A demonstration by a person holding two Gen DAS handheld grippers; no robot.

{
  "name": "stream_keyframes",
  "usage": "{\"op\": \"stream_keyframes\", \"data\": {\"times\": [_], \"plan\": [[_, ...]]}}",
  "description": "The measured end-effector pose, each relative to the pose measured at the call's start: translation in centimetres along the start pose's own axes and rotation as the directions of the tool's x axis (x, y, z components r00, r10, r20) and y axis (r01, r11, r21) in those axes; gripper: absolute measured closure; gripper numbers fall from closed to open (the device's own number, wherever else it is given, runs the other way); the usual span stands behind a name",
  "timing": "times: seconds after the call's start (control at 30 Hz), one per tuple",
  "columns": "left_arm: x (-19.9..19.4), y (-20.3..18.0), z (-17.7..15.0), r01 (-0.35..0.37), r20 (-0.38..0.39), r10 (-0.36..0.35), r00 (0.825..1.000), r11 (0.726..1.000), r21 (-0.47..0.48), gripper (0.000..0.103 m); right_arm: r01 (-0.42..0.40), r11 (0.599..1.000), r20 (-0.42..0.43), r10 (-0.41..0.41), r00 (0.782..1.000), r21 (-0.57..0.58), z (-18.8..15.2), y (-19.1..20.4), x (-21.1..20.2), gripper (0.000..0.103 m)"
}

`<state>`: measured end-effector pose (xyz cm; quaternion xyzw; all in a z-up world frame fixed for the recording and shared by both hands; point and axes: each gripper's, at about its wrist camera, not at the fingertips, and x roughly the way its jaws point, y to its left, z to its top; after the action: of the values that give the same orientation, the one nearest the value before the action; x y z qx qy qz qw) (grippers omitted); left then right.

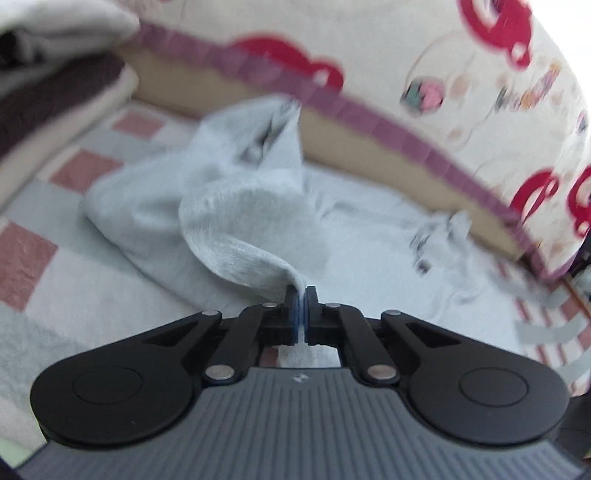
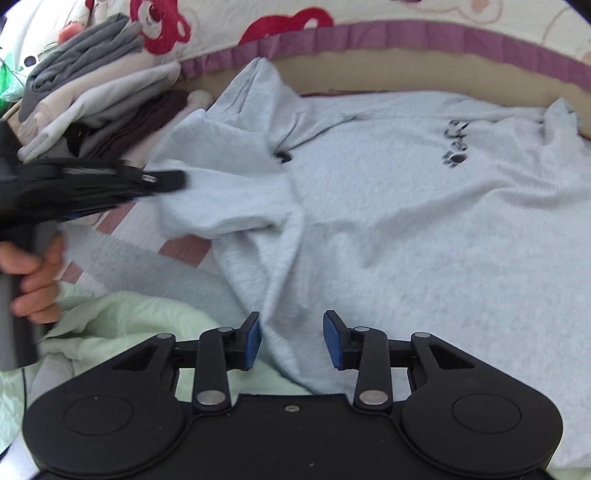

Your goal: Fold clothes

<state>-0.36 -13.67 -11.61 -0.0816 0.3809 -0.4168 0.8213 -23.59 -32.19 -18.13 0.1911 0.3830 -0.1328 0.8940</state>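
Observation:
A light grey sweatshirt (image 2: 406, 206) with a small dark print lies spread on the bed; it also shows in the left wrist view (image 1: 229, 206). My left gripper (image 1: 303, 295) is shut on the end of its sleeve and lifts that fold above the bed. In the right wrist view the left gripper (image 2: 166, 181) shows at the left, blurred, at the sleeve. My right gripper (image 2: 291, 332) is open and empty, its blue pads just above the sweatshirt's near hem.
A stack of folded clothes (image 2: 96, 99) sits at the back left of the bed. A pale green blanket (image 2: 122, 325) lies at the near left. A cushioned headboard with red bear prints and a purple trim (image 2: 406, 33) runs along the back. The checked bedsheet (image 1: 74, 166) lies underneath.

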Motion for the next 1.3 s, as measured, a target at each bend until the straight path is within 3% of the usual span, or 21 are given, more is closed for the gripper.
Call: {"op": "stream_keyframes", "data": {"times": [0.1, 0.17, 0.27, 0.33, 0.4, 0.43, 0.5, 0.57, 0.63, 0.67, 0.73, 0.8, 0.87, 0.93, 1.03, 1.13, 1.3], "plan": [[-3.6, -0.2, 0.1, 0.011, 0.062, -0.01, 0.998, 1.0, -0.021, 0.101, 0.095, 0.98, 0.106, -0.078, 0.991, -0.172, -0.1, 2.4, -1.1, 0.062], [-5.9, -0.3, 0.1, 0.028, 0.087, -0.027, 0.996, 1.0, -0.006, 0.101, 0.183, 0.922, 0.203, -0.117, 0.972, -0.342, -0.7, 5.2, -1.5, 0.056], [-8.5, -0.4, 0.3, 0.062, 0.104, -0.06, 0.993, 0.998, -0.018, 0.101, 0.181, 0.847, 0.248, -0.06, 0.967, -0.5, -1.9, 8.4, -1.5, 0.046], [-9.4, -0.4, 0.6, 0.063, 0.11, -0.061, 0.992, 0.998, -0.022, 0.101, 0.236, 0.767, 0.277, -0.079, 0.958, -0.596, -2.8, 10.7, -0.7, 0.043], [-10.1, -0.6, 1.0, 0.067, 0.116, -0.064, 0.991, 0.997, -0.023, 0.101, 0.347, 0.632, 0.352, -0.123, 0.928, -0.693, -3.4, 13.0, 0.7, 0.043], [-10.5, -0.6, 1.1, 0.077, 0.122, -0.073, 0.99, 0.997, -0.028, 0.101, 0.369, 0.598, 0.378, -0.117, 0.918, -0.711, -3.2, 13.7, 1.0, 0.043], [-11.2, -0.7, 1.3, 0.106, 0.129, -0.099, 0.987, 0.993, -0.044, 0.101, 0.34, 0.632, 0.394, -0.06, 0.917, -0.696, -2.0, 14.3, 0.4, 0.044], [-12.1, -1.0, 1.4, 0.122, 0.123, -0.116, 0.986, 0.992, -0.043, 0.101, 0.31, 0.664, 0.411, -0.003, 0.911, -0.68, -0.9, 14.8, -0.2, 0.051], [-13.0, -1.1, 1.2, 0.119, 0.09, -0.116, 0.989, 0.992, -0.031, 0.101, 0.247, 0.709, 0.405, 0.06, 0.912, -0.661, 0.5, 15.1, -0.9, 0.099], [-13.4, -1.0, 1.1, 0.11, 0.052, -0.108, 0.993, 0.994, -0.026, 0.099, 0.154, 0.752, 0.352, 0.11, 0.93, -0.641, 1.2, 14.6, -1.3, 0.098], [-14.4, -0.5, 1.2, 0.023, -0.029, -0.023, 0.999, 1.0, -0.008, 0.098, -0.041, 0.812, 0.241, 0.22, 0.945, -0.582, 2.1, 13.3, -2.0, 0.098], [-15.8, 0.4, 1.2, -0.055, -0.044, 0.055, 0.997, 0.998, 0.016, 0.092, -0.194, 0.839, 0.141, 0.304, 0.942, -0.508, 1.7, 11.9, -2.2, 0.097], [-17.4, 1.9, 1.1, -0.116, -0.009, 0.116, 0.993, 0.993, -0.02, 0.075, -0.278, 0.852, 0.07, 0.342, 0.937, -0.444, 0.5, 10.6, -1.9, 0.097], [-18.0, 3.8, 0.8, -0.138, 0.016, 0.14, 0.99, 0.987, -0.083, 0.066, -0.327, 0.864, 0.018, 0.361, 0.932, -0.382, -0.6, 9.5, -1.5, 0.096], [-16.3, 5.6, 0.2, -0.127, 0.006, 0.129, 0.992, 0.982, -0.136, 0.066, -0.348, 0.886, 0.002, 0.366, 0.931, -0.306, -0.9, 8.5, -0.6, 0.096], [-12.6, 4.9, -0.1, -0.098, -0.018, 0.097, 0.995, 0.993, -0.072, 0.059, -0.357, 0.888, 0.017, 0.378, 0.926, -0.29, -1.0, 8.4, -0.6, 0.096], [-5.5, 1.7, 0.5, -0.043, -0.107, 0.058, 0.993, 0.989, 0.139, 0.052, -0.357, 0.889, 0.008, 0.375, 0.927, -0.287, -1.8, 8.1, -0.4, 0.096]]}}
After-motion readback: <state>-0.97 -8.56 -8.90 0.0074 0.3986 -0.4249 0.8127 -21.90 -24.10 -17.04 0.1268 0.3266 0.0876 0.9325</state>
